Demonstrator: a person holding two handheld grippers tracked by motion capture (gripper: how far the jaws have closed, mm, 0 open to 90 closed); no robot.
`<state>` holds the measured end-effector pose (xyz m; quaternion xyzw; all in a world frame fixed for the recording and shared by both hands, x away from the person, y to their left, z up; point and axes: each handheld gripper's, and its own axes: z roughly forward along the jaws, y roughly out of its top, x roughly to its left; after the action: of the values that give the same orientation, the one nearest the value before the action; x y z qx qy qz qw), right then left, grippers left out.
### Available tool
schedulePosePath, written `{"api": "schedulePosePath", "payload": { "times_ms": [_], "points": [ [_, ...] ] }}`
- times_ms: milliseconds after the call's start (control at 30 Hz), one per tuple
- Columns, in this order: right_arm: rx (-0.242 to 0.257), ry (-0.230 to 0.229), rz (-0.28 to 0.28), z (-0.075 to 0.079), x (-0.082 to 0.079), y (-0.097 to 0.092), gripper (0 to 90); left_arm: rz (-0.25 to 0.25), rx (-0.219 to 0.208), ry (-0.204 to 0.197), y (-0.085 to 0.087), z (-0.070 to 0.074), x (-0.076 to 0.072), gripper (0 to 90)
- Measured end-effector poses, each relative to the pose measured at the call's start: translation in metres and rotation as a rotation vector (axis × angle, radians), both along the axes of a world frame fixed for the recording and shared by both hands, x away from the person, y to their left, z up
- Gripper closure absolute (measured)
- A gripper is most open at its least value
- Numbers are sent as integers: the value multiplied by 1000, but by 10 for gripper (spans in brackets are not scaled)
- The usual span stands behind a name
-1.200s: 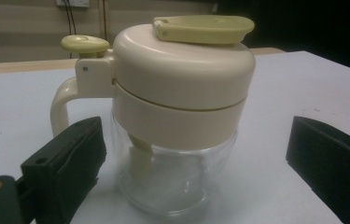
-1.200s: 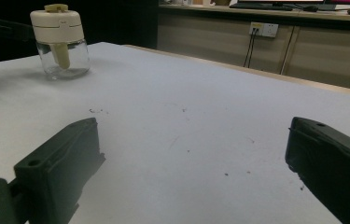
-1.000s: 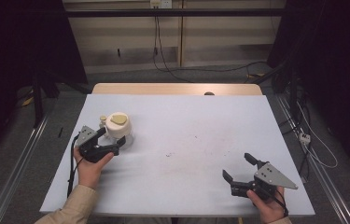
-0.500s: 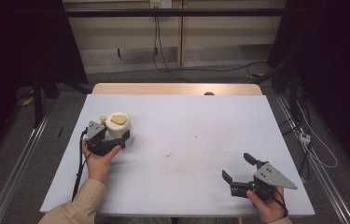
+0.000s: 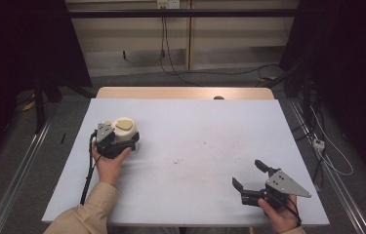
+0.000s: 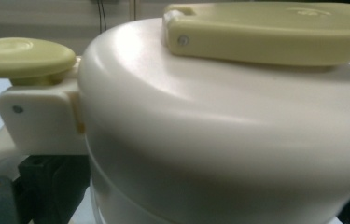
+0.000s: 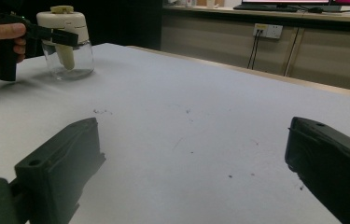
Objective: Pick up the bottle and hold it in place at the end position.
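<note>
Jaws of the left gripper point(image 5: 131, 141) stand on either side of the jar point(image 5: 124, 134), one black jaw reaching across the clear glass body just under the cream lid point(image 7: 63, 21), as the right gripper view shows at its far left. Whether they already press on the glass I cannot tell from these views. The jar stands upright on the left part of the white table point(image 5: 195, 146), roughly midway between its near and far edges. It has a clear lower body, a cream domed lid and a pale yellow-green flap point(image 6: 275, 32) on top; a small yellow-green button point(image 6: 23, 56) sticks out on a cream bracket at the lid's side. In the left gripper view the lid looms very close. The left hand point(image 5: 107, 163) holds its gripper from the near side, the beige sleeve point(image 5: 85, 214) coming in from the near edge.

Jaws of the right gripper point(image 5: 250, 178) are spread wide with nothing between them, over bare table at the near right, well apart from the jar. The right hand point(image 5: 280, 214) holds it at the near edge, grey three-cornered plate point(image 5: 288, 184) on top. Small dark specks point(image 5: 176, 160) mark the table surface near its middle.
</note>
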<state>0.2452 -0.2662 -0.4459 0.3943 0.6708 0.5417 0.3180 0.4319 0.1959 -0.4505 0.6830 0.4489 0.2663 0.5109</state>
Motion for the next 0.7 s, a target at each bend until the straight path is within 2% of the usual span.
{"api": "schedulePosePath", "payload": {
  "times_ms": [700],
  "points": [
    [-3,-2,9,0,0,0,29,2,-21,-40,-1,-2,2,58]
  ]
}}
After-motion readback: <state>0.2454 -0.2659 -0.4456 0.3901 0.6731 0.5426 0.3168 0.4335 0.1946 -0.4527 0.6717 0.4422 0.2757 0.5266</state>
